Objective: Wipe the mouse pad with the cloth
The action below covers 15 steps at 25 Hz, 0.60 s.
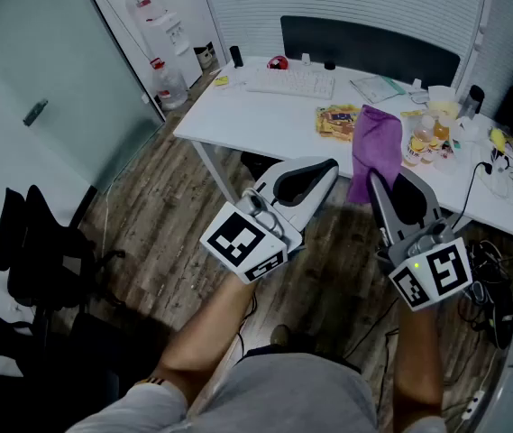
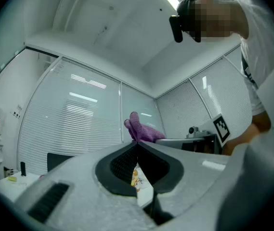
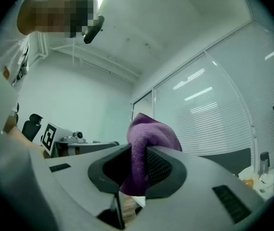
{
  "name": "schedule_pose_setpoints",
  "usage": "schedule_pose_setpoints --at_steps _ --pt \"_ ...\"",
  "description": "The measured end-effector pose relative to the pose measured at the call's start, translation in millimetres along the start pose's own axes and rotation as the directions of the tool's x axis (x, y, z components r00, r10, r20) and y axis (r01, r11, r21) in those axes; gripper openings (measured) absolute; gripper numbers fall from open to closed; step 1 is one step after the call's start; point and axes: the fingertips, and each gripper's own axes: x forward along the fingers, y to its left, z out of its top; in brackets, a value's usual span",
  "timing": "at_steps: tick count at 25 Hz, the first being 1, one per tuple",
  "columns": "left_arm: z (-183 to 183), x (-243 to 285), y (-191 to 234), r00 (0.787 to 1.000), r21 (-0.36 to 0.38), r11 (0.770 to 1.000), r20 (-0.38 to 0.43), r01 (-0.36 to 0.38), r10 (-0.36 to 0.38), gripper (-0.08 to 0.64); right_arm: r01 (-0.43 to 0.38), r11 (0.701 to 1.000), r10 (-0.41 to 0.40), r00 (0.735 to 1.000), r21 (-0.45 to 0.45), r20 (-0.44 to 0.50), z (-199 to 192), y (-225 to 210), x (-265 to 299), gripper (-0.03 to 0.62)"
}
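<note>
Two grippers are up in front of the person, over the wood floor [image 1: 161,242] and short of the white counter [image 1: 256,120].

Right gripper [image 1: 373,180]: fingers [image 3: 163,165] clamped on the purple cloth [image 3: 151,134]. A fold is pinched between the pads, and the rest is bunched up past the tips. From the head view the cloth [image 1: 375,142] lines up with the counter's near edge, between the snack packets [image 1: 335,120] and the small bottles [image 1: 423,142]. Can't tell whether it touches the counter.

Left gripper [image 1: 328,165]: fingers [image 2: 122,160] closed tip to tip with nothing between them. It sits just beside the right gripper at about the same height, and its camera catches the cloth [image 2: 141,129] sticking up beyond the tips.

On the counter, a keyboard [image 1: 292,82] lies at the far side.
</note>
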Motion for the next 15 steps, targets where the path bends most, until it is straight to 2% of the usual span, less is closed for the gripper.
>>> schedule_pose_setpoints --at_steps 15 --pt "-3.8 -11.3 11.3 1.0 -0.007 1.0 -0.006 0.004 -0.004 0.015 0.019 1.0 -0.019 1.0 0.006 -0.005 -6.0 3.9 8.7 0.069"
